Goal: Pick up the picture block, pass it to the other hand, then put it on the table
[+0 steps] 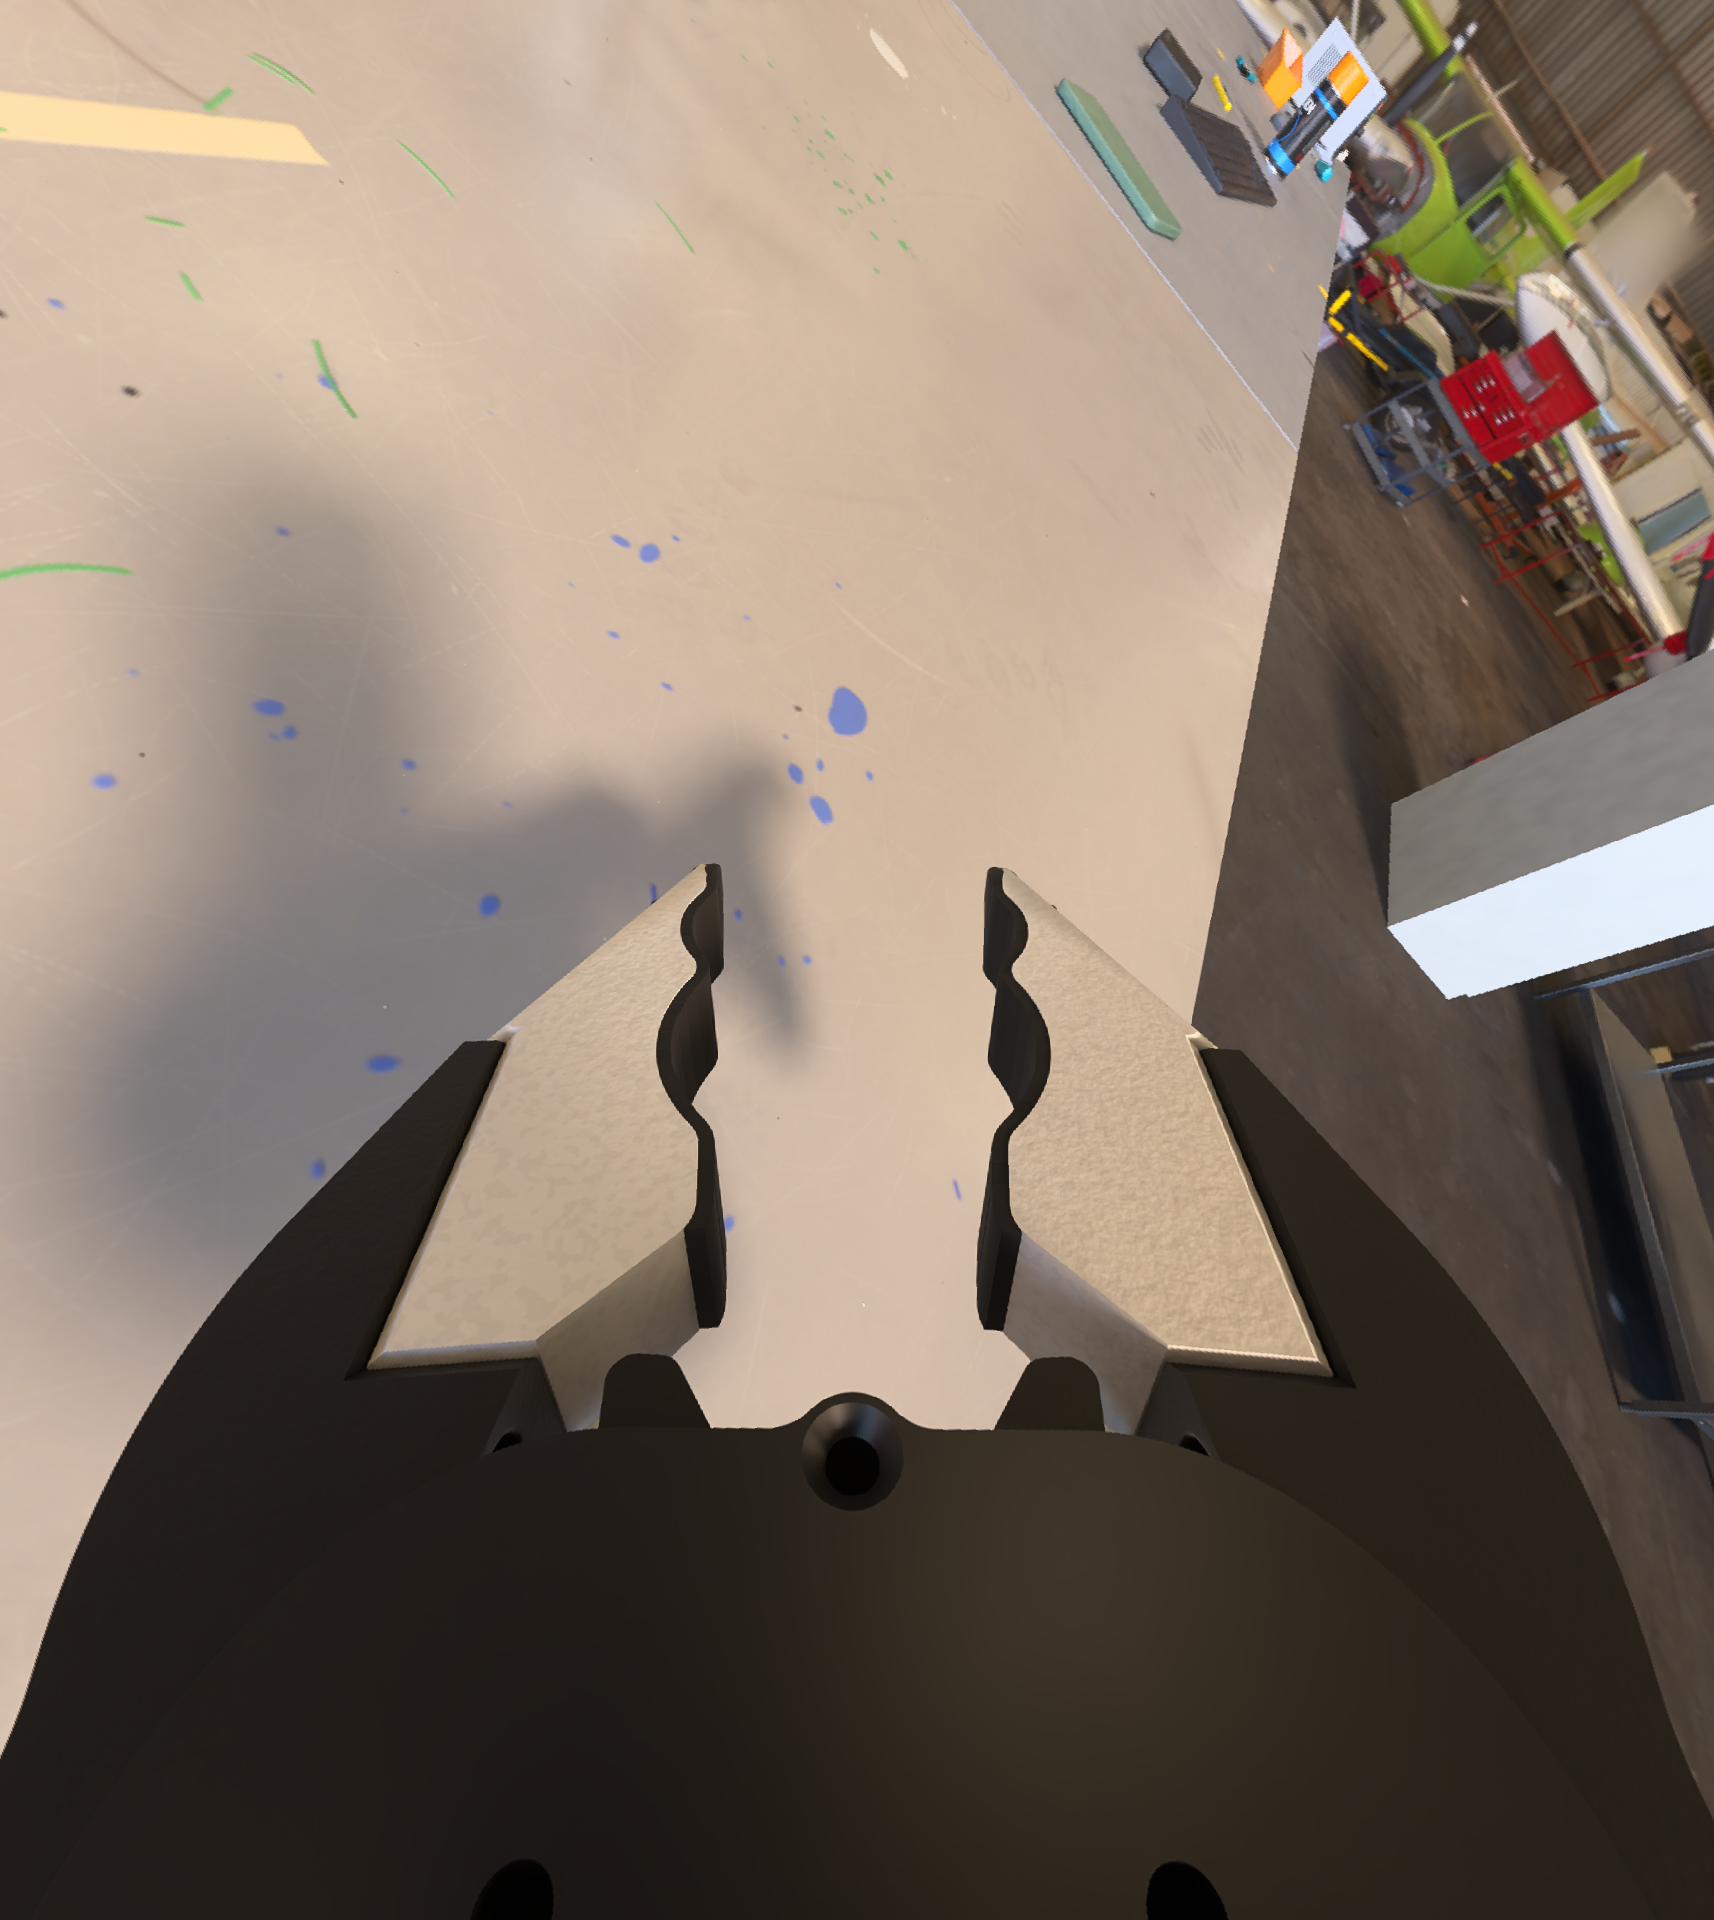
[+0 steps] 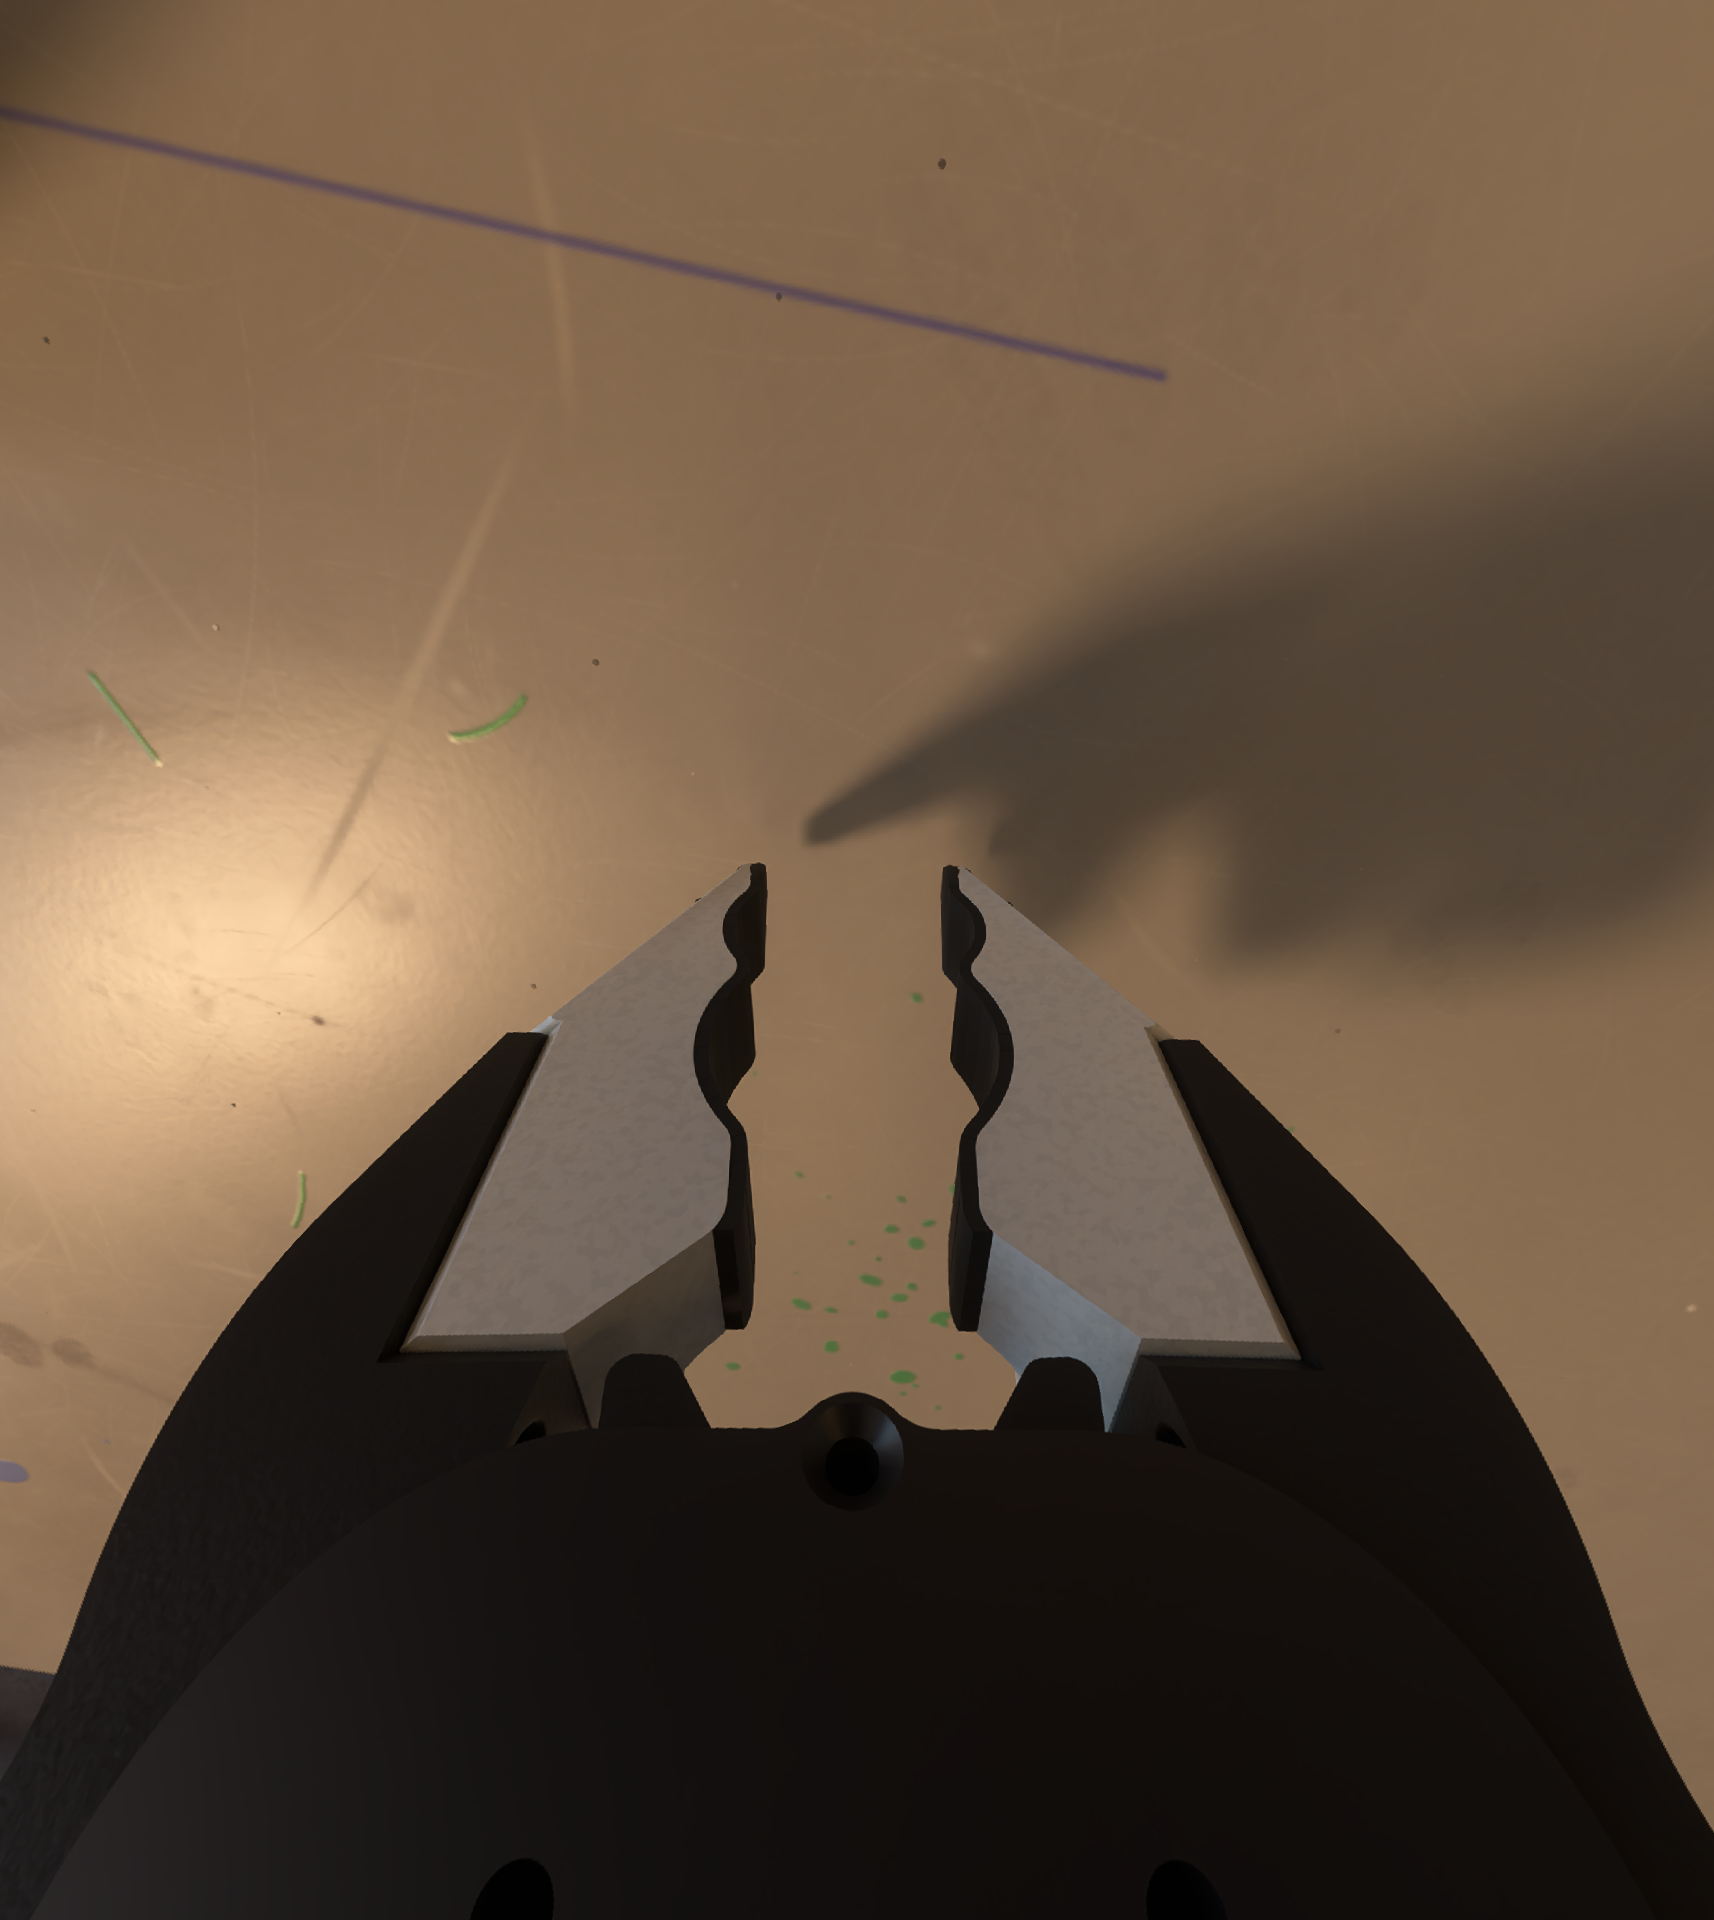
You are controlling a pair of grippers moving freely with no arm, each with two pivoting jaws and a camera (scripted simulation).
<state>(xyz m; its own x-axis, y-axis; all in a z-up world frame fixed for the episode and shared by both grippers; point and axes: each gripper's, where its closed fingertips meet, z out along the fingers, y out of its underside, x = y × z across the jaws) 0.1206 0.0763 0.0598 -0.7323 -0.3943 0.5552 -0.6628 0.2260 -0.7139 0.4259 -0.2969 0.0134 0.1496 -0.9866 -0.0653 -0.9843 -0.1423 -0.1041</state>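
A block with a pictured face in white, orange and blue (image 1: 1329,96) stands at the far end of the beige table (image 1: 624,364), near its right edge, far from my left gripper (image 1: 853,883). That gripper is open and empty and hovers above paint-speckled table top. My right gripper (image 2: 853,883) is open and empty too, close over a bare stretch of the table (image 2: 832,520). The block does not show in the right wrist view. Neither gripper shows in the other's view.
Near the block lie a flat green slab (image 1: 1118,156), a dark ribbed slab (image 1: 1217,151), a small dark block (image 1: 1173,60) and an orange box (image 1: 1281,68). The table's right edge (image 1: 1248,727) drops to a dark floor. A white box (image 1: 1601,821) stands off the table.
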